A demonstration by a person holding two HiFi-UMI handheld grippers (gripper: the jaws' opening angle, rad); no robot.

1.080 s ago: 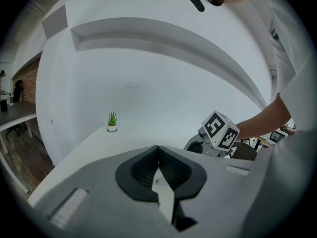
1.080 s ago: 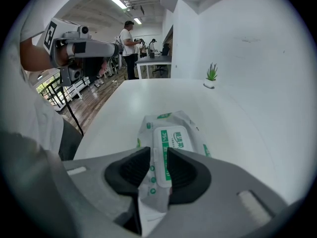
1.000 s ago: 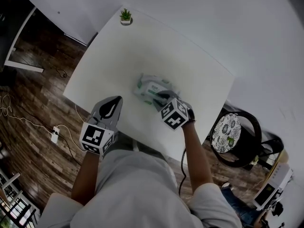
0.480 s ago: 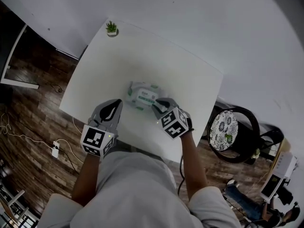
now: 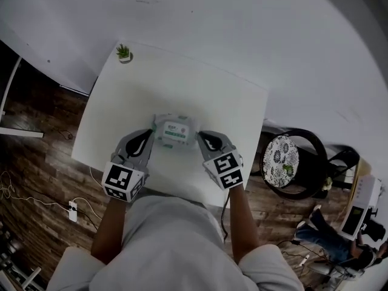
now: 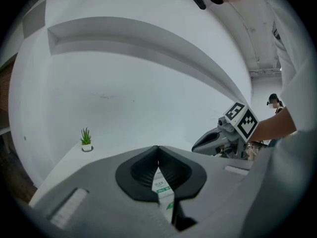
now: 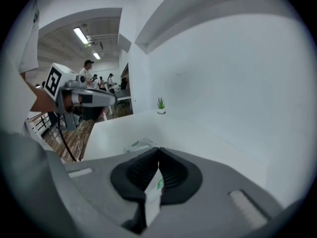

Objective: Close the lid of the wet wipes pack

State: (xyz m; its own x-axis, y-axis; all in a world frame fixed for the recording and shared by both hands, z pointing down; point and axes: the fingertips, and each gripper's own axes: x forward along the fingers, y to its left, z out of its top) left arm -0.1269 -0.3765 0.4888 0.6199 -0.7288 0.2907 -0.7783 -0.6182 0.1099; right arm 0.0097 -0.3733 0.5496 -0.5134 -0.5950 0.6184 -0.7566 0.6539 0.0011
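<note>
We found the right gripper (image 5: 202,136) jaws, which had just been closing, pinched together on the right end of the wet wipes pack (image 5: 174,131). The left gripper (image 5: 149,135) was likewise clamped on its left end. The pack sat between them by the middle of the table's (image 5: 200,83) near edge, and we could not tell whether it rested there.

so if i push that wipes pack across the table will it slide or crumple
Probably slides: the wipes pack lies flat and low on the smooth white table, so tipping or rolling seems unlikely. It looks soft and wrinkled at the edges, so it would likely sag if lifted by one end.
</note>
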